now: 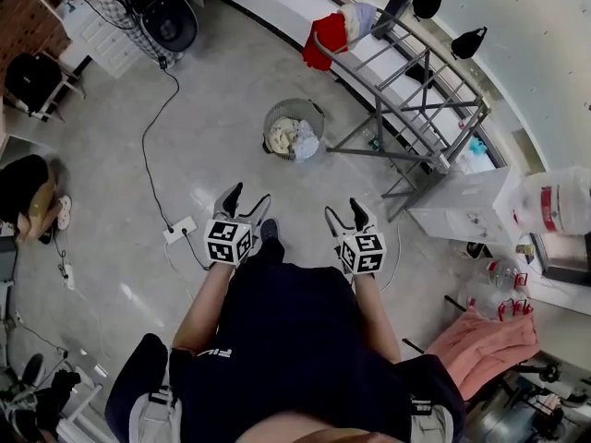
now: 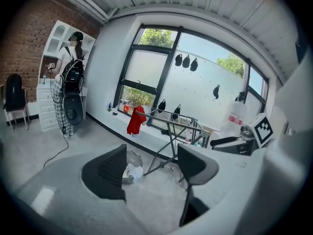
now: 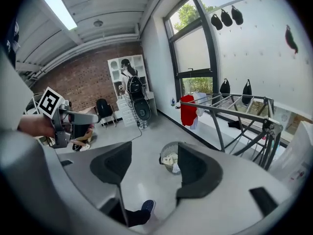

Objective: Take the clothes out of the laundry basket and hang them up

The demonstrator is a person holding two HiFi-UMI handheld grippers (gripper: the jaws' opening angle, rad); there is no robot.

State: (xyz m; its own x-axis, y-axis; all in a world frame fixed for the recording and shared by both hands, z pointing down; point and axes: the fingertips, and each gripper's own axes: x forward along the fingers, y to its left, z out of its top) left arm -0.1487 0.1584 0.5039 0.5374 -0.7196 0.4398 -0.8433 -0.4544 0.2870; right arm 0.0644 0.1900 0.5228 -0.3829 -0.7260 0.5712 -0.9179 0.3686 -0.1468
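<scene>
A round wire laundry basket with pale clothes in it stands on the grey floor ahead of me. It also shows in the left gripper view, basket, and in the right gripper view, basket. A metal drying rack stands to its right, with a red garment and a white one hung at its far end. My left gripper and right gripper are held at waist height, well short of the basket. Both stand open with nothing between their jaws.
A power strip and its black cable lie on the floor to the left. A person with a backpack stands by white drawers. A white table and pink cloth are to the right. A black chair stands far left.
</scene>
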